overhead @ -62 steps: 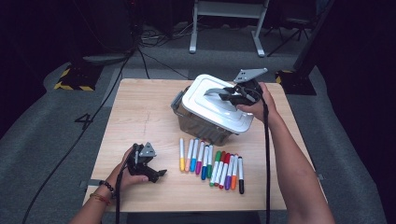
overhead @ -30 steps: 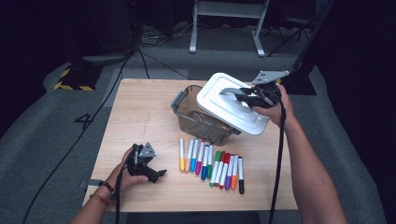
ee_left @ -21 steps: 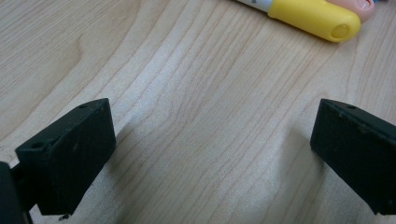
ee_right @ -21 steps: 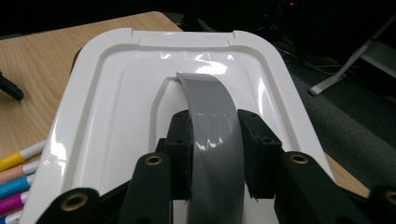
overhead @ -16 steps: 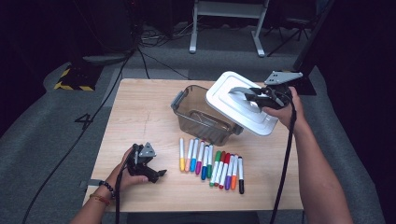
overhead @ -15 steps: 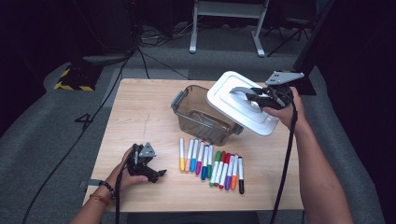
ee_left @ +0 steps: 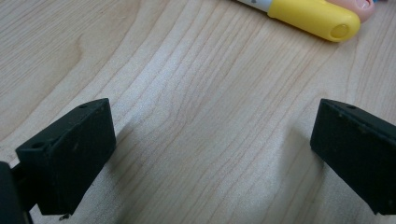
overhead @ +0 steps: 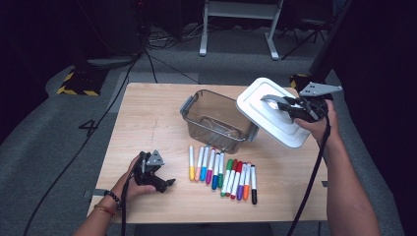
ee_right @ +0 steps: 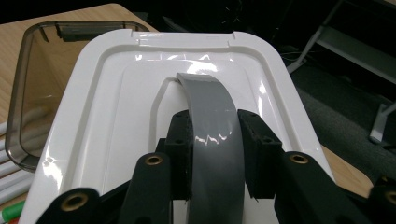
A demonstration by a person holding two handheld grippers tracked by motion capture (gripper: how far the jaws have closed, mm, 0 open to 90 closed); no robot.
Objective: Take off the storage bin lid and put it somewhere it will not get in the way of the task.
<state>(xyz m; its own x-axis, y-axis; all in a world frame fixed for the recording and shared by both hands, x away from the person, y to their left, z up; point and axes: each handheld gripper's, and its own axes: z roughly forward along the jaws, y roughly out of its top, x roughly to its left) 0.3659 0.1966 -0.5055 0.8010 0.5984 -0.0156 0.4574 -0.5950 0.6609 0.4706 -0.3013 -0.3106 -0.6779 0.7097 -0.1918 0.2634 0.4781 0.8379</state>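
Beside one bin point(overhead: 216, 118) – eleven markers point(overhead: 222, 172), right tool point(overhead: 289, 104) clamping one lid point(overhead: 268, 114), left tool point(overhead: 158, 181) apart.

Bright lit table point(overhead: 147, 113), dark surroundings, slight softness.

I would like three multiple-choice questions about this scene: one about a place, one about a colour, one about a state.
1. Where is the white plastic lid?
A. on the floor
B. in the air at the right of the smoky transparent box
C. under the markers

2. What colour is the marker cap nearest the left gripper?
A. yellow
B. black
C. blue

3. How does the right gripper stand?
A. open, empty
B. closed on a marker
C. closed on the lid's grey handle

B: held off the box. A: yellow cap ahead. C: jaws press the strap.
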